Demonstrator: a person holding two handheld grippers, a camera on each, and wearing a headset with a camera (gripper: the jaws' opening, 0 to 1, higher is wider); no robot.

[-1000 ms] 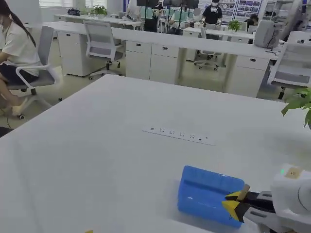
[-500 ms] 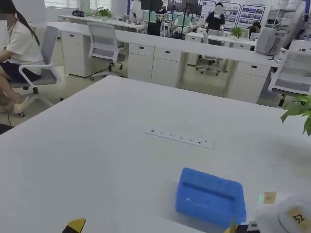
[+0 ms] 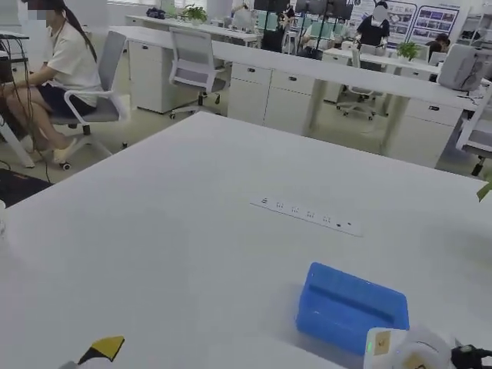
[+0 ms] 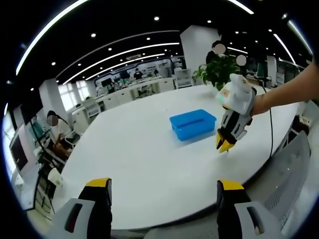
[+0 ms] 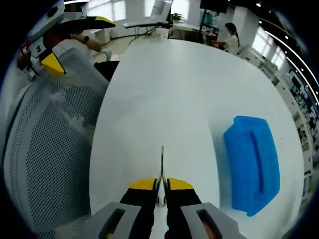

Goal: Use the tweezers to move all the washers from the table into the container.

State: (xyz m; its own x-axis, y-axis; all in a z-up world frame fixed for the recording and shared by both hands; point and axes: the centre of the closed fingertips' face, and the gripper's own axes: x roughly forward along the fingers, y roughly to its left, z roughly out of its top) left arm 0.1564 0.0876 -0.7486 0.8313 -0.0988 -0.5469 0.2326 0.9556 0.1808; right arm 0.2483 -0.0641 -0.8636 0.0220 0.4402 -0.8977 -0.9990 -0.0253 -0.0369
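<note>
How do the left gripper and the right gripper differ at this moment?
The left gripper has its jaws wide apart and empty; the right gripper has them shut on the tweezers. The right gripper is close to the blue container; the left gripper is farther from it. Both have yellow jaw tips.

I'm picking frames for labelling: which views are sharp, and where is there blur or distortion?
Head view: soft and hazy, blue container edges smeared. Left gripper view: crisp, strong fisheye bending the ceiling light strips into arcs. Right gripper view: sharp, tweezers clear.
</note>
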